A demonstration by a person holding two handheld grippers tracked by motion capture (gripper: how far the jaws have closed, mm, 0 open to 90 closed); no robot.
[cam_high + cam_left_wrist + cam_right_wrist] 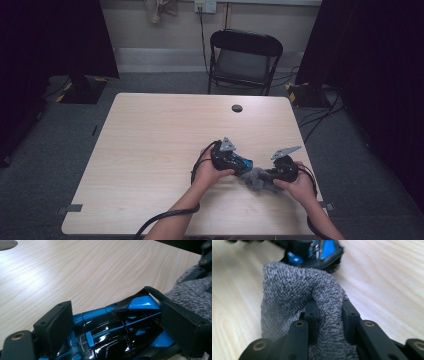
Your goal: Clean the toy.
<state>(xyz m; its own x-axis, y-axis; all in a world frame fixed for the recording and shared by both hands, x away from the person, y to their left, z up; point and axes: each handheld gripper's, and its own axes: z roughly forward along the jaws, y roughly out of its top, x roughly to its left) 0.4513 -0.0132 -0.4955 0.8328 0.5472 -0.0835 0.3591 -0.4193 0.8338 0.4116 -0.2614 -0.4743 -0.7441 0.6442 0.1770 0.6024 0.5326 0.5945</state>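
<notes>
L gripper is clamped across a blue-and-black toy car: pads press its two flanks, jaws standing wide because the body is wide. R gripper is pinched tight on a fold of grey knit cloth, jaws nearly together w/ fabric bunched between them.

In the high view both sit near the table's front-right edge, at abt 5 o'clock from the table's middle. The L gripper holds the toy car; the grey knit cloth lies betw the hands, w/ the R gripper at abt 4 o'clock from the car.

Key relation: in the L gripper view the car's long axis runs away from the camera toward 1 o'clock, and its far end meets the cloth at 2–3 o'clock. In the R gripper view the car is at 12 o'clock, dead ahead, touching or just above the cloth's top edge; can't tell which.

Prob a wipe of the car's far end. R hand is the nearer to do it; a short push fwd along the car's axis brings cloth onto the body. L just needs to steady.
</notes>
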